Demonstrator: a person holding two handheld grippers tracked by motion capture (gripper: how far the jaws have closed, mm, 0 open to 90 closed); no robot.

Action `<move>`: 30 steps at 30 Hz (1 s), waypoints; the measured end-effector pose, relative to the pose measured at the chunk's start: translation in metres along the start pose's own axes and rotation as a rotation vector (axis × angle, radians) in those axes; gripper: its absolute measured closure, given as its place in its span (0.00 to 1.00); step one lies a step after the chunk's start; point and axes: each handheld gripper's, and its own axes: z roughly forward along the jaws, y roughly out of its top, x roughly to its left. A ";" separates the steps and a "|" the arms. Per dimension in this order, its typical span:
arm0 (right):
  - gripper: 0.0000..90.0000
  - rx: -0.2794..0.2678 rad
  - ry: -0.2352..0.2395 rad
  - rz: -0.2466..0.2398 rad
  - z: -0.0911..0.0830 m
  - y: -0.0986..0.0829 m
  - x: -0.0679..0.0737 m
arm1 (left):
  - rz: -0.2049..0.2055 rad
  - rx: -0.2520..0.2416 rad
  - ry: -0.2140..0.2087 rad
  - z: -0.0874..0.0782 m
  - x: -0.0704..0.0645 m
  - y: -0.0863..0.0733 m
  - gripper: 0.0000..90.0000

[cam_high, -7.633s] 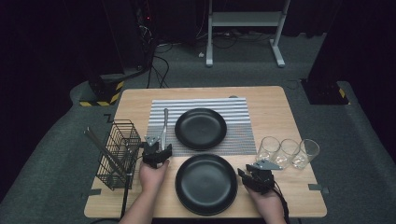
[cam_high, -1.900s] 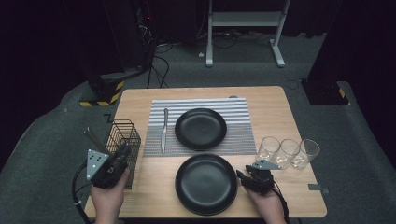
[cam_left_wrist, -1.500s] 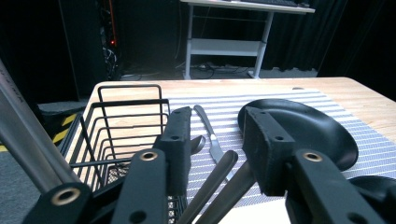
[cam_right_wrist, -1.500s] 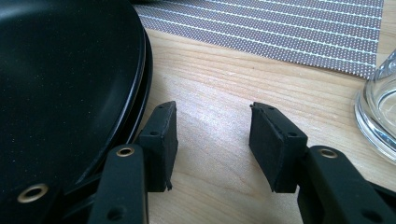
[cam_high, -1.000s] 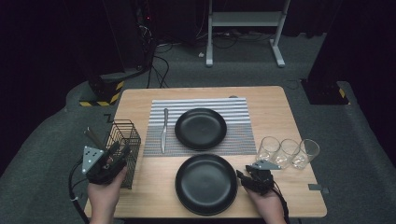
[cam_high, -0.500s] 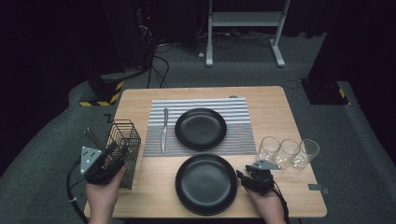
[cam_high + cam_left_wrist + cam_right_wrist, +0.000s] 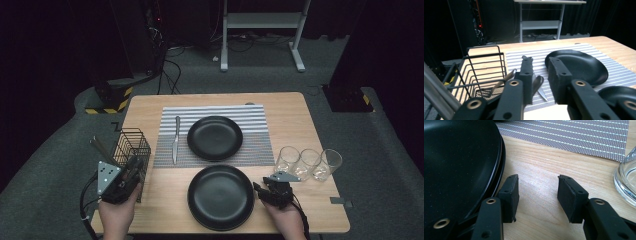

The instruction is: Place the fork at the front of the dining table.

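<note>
Beside the wire basket [image 7: 131, 150], at the worktop's [image 7: 290, 125] near left corner, the left claw [image 7: 131, 167] now sits with jaws apart and empty, having drawn back from the knife [image 7: 175, 140], which lies ahead of it on the striped mat [image 7: 255, 117] beside the far plate [image 7: 215, 137]. That suggests the knife is placed and more cutlery [image 7: 504, 81] from the basket comes next. The right claw [image 7: 260, 190], jaws apart, stays beside the near plate [image 7: 220, 197].
</note>
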 end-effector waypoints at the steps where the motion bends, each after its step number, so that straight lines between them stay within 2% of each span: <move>1: 0.57 0.000 0.000 0.000 0.000 0.000 0.000 | 0.009 0.004 0.010 0.001 -0.001 -0.002 0.85; 4: 0.57 -0.001 0.001 0.000 0.000 0.000 0.000 | 0.012 0.004 0.023 0.001 -0.001 -0.004 0.87; 11: 0.57 -0.001 -0.001 -0.004 0.000 0.000 0.000 | 0.053 -0.001 0.062 0.000 -0.005 -0.007 0.88; 14: 0.57 -0.001 -0.001 -0.003 0.000 0.000 0.000 | 0.079 0.004 0.079 0.000 -0.008 -0.005 0.90; 21: 0.57 -0.001 -0.001 -0.002 0.000 0.000 0.000 | 0.102 0.008 0.099 0.000 -0.009 -0.003 0.92; 28: 0.57 -0.001 -0.001 -0.001 0.000 0.000 0.000 | 0.095 -0.002 0.115 -0.004 -0.005 0.000 0.93; 29: 0.57 -0.001 -0.001 -0.003 0.000 0.000 0.000 | 0.092 0.003 0.097 -0.004 -0.005 0.000 0.92; 30: 0.57 -0.001 -0.001 -0.003 0.000 0.000 0.000 | 0.092 0.003 0.097 -0.004 -0.005 0.000 0.92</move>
